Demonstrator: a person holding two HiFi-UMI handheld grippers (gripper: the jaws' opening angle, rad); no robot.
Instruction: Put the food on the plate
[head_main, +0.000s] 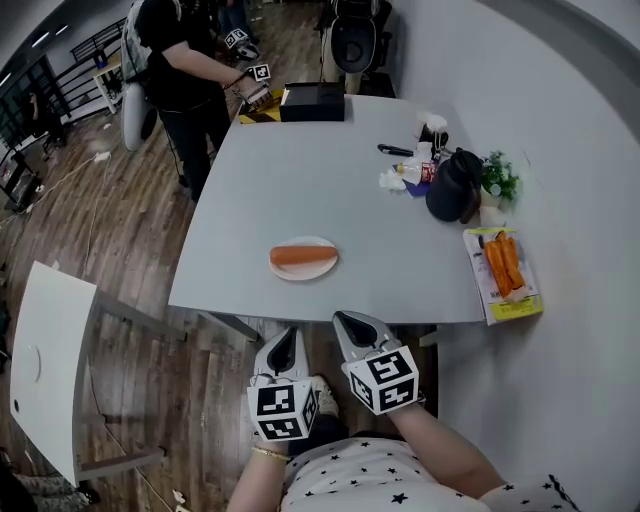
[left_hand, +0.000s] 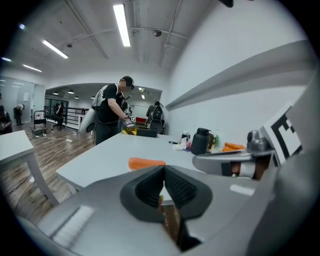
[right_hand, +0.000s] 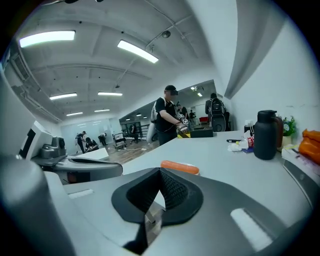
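An orange sausage (head_main: 302, 256) lies on a small white plate (head_main: 322, 267) near the front of the grey table (head_main: 330, 190). It also shows as the sausage (left_hand: 146, 162) in the left gripper view and the sausage (right_hand: 179, 166) in the right gripper view. More orange food (head_main: 503, 264) rests on a yellow-edged pack at the table's right corner. My left gripper (head_main: 287, 337) and right gripper (head_main: 346, 320) hang side by side just off the table's near edge, below the plate. Both are shut with nothing between the jaws, the left gripper (left_hand: 163, 170) and the right gripper (right_hand: 160, 173) alike.
A black jug (head_main: 455, 185), a small plant (head_main: 498, 177), tissues and small items (head_main: 405, 176) crowd the table's right side. A black box (head_main: 312, 101) sits at the far edge, where a person (head_main: 180, 60) stands. A white table (head_main: 45, 365) is at the left.
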